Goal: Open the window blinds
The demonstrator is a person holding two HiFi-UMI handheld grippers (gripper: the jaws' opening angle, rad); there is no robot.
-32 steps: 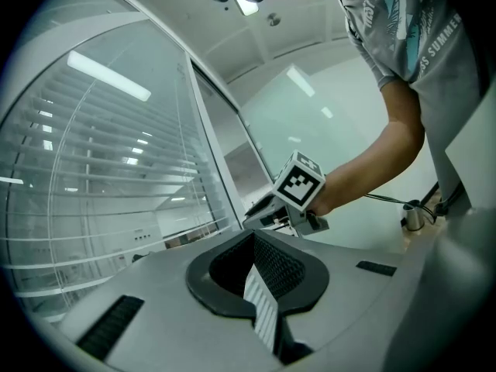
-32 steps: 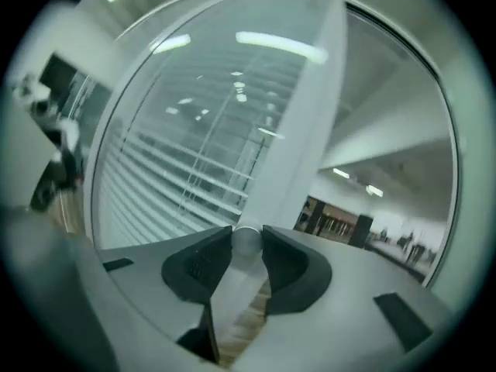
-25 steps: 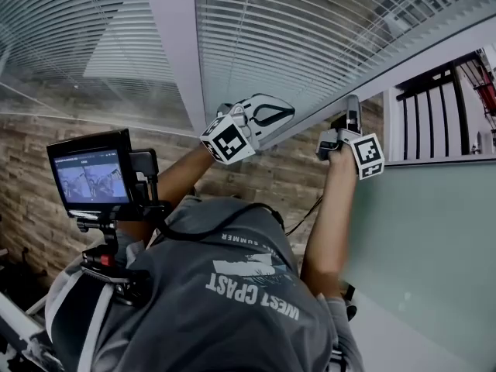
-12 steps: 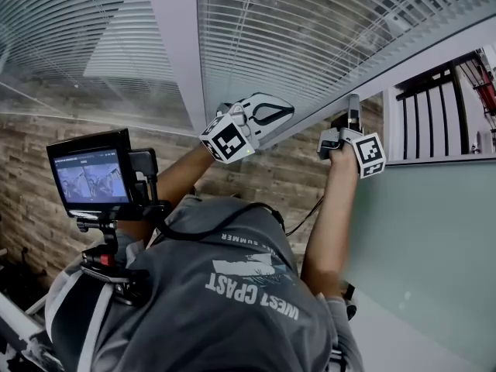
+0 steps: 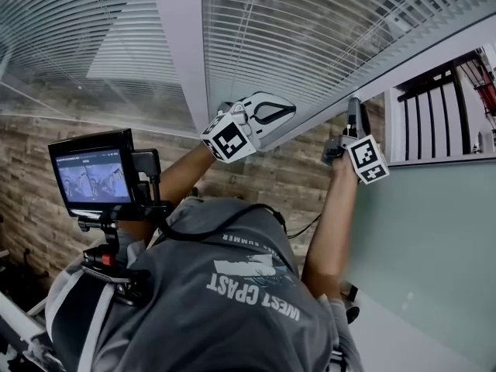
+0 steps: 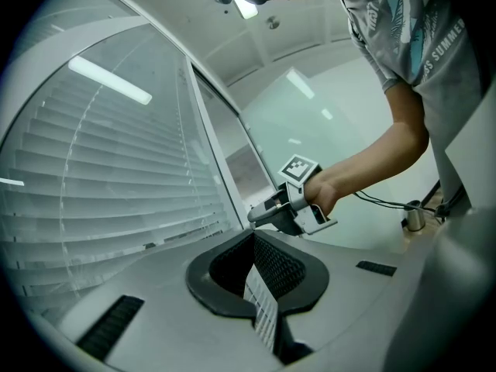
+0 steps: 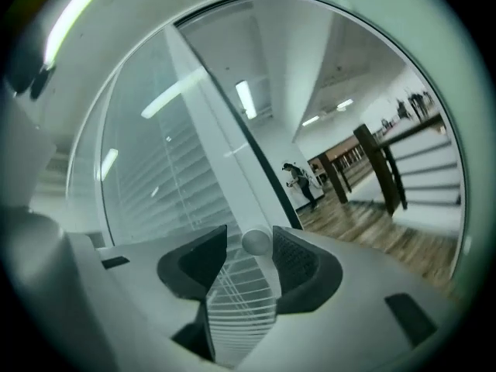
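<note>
At window blinds (image 5: 310,37) | R tool (image 7: 249,235) pinching tilt wand (image 7: 256,242) | L tool (image 6: 253,235) pressed together, nothing btwn

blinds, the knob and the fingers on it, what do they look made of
Blinds: thin, even, pale slats with a dull sheen, likely painted aluminium or plastic. Knob: smooth matte grey ball, probably plastic, possibly metal. Fingers: dark with a fine grid texture, which looks like rubber.

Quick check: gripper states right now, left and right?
Left gripper: closed, holding nothing.
Right gripper: closed on the pale round-ended blind wand.
</note>
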